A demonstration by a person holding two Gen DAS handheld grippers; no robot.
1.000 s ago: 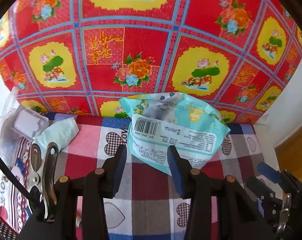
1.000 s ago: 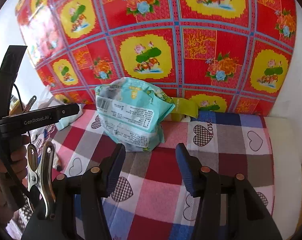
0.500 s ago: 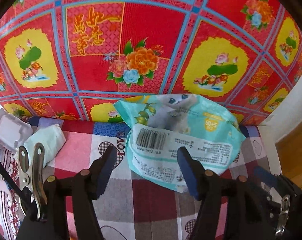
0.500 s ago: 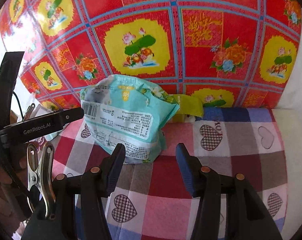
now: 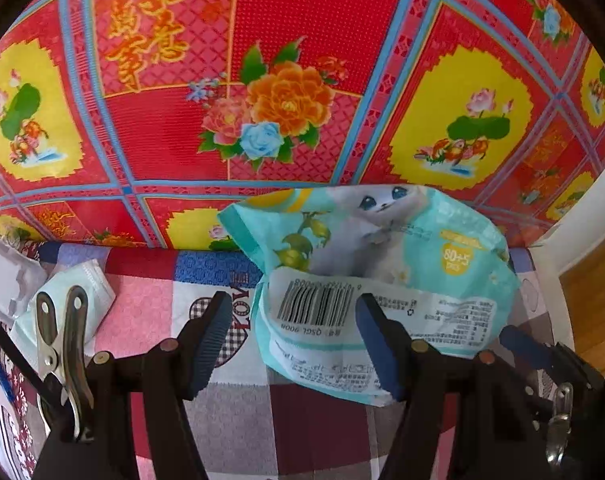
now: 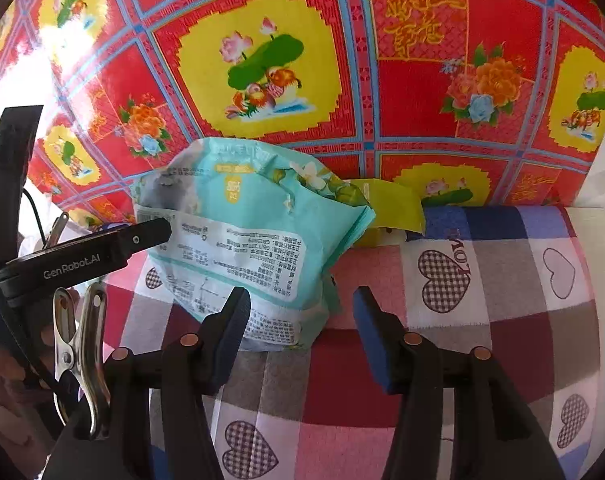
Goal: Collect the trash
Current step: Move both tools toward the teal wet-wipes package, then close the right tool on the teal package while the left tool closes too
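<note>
Lying crumpled on the checked cloth, the teal wipes packet sits untouched between both grippers' parted jaws.

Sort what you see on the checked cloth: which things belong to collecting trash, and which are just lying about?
For the job:
- teal wet-wipe packet, crumpled, between both open tools
- yellow-green wrapper behind it
- small pale packet, far left

Just lying about:
- checked heart cloth
- red flowered sheet behind
- white bundle, unclear
</note>
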